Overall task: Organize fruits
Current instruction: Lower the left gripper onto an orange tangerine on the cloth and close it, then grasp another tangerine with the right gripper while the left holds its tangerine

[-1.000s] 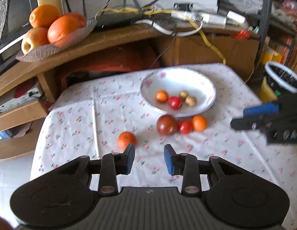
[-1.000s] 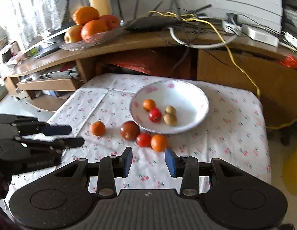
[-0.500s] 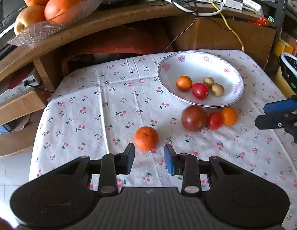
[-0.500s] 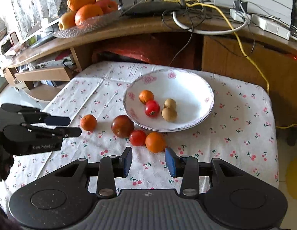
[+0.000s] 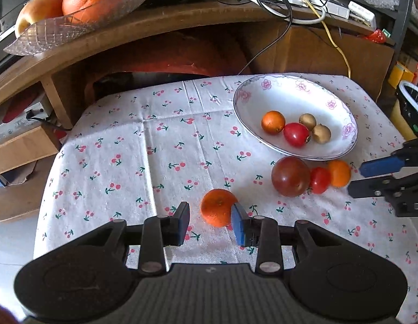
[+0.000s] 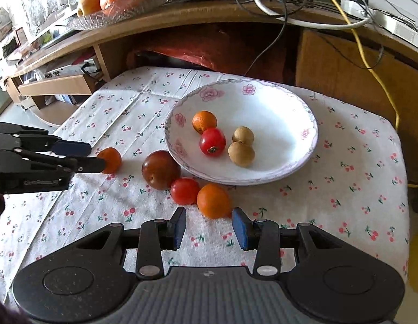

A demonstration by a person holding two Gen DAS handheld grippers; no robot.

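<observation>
Left gripper (image 5: 210,224) spread wide around tangerine (image 5: 218,206).

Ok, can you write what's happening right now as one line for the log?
left hand-held gripper: open, around lone orange | right hand-held gripper: open, nearing orange by bowl | bowl: four fruits inside

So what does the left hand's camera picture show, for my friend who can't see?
The open left gripper reaches around a small orange lying on a cherry-print tablecloth. Further right, a white bowl holds four small fruits, with three more beside it and the right gripper nearby.
</observation>
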